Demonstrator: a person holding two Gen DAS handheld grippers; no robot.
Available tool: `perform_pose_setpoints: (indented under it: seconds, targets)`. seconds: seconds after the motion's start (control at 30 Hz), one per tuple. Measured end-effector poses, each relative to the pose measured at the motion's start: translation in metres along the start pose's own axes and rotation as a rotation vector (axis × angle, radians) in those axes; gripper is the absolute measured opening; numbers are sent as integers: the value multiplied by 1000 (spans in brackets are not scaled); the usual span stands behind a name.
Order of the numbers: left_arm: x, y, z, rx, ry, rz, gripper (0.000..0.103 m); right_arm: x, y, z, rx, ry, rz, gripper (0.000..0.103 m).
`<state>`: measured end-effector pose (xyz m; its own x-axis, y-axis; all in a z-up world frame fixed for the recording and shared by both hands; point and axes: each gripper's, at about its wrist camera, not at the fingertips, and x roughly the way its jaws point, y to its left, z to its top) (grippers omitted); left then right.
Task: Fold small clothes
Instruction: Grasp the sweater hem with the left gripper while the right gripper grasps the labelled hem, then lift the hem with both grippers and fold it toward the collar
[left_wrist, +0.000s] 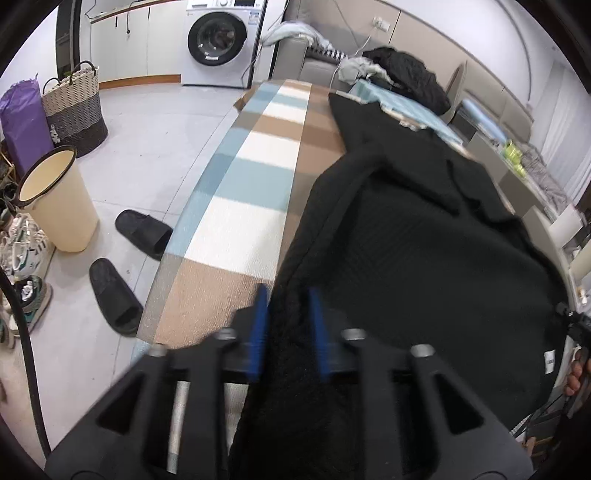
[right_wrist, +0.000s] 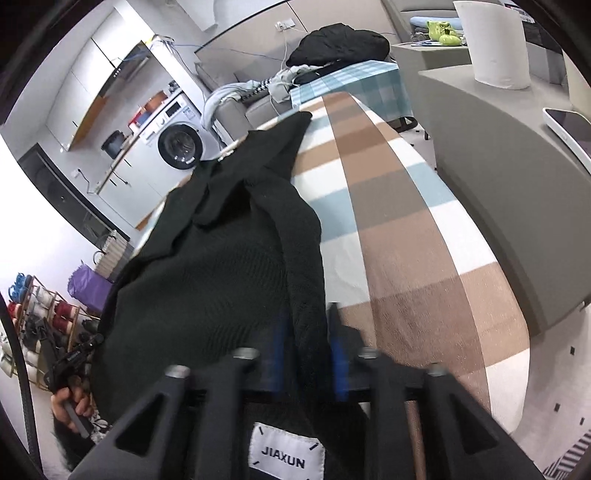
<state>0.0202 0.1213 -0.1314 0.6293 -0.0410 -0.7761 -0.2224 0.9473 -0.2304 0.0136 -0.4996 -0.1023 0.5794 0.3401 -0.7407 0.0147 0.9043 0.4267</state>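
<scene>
Sweater: black knit (left_wrist: 406, 236), spread lengthwise along checked surface (left_wrist: 251, 192).
Left fingers (left_wrist: 286, 314): partly open, hem between.
Right fingers (right_wrist: 308, 332): partly open, hem between.

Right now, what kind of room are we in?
Probably a home laundry or utility area joined to a living space: a front-loading washing machine, a woven laundry basket, and a grey sofa piled with clothes behind the folding table.
</scene>
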Motion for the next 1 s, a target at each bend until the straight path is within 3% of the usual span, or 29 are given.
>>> perform_pose_setpoints:
  seconds: [0.1, 0.27, 0.3, 0.37, 0.4, 0.43, 0.5, 1.0]
  targets:
    - [8, -2, -1, 14, 21, 6, 45, 3, 4, -3, -29, 16, 3, 47]
    - [14, -8, 0, 45, 27, 39, 46, 8, 9, -6, -68, 37, -1, 46]
    - [15, -9, 0, 50, 29, 36, 46, 8, 11, -7, -78, 34, 5, 41]
    - [15, -13, 0, 64, 30, 19, 36, 6, 18, -8, -119, 17, 25, 25]
    - [15, -15, -1, 73, 31, 11, 14, 3, 21, -10, -141, 4, 28, 21]
    - [14, -17, -2, 83, 31, 7, 7, 1, 23, -11, -157, -8, 40, 12]
    - [10, -20, -4, 96, 14, 11, 3, -6, 26, -14, -175, -39, 64, 6]
    - [-65, -24, -14, 86, -136, -30, 2, -74, 23, -14, -138, -260, 176, 5]
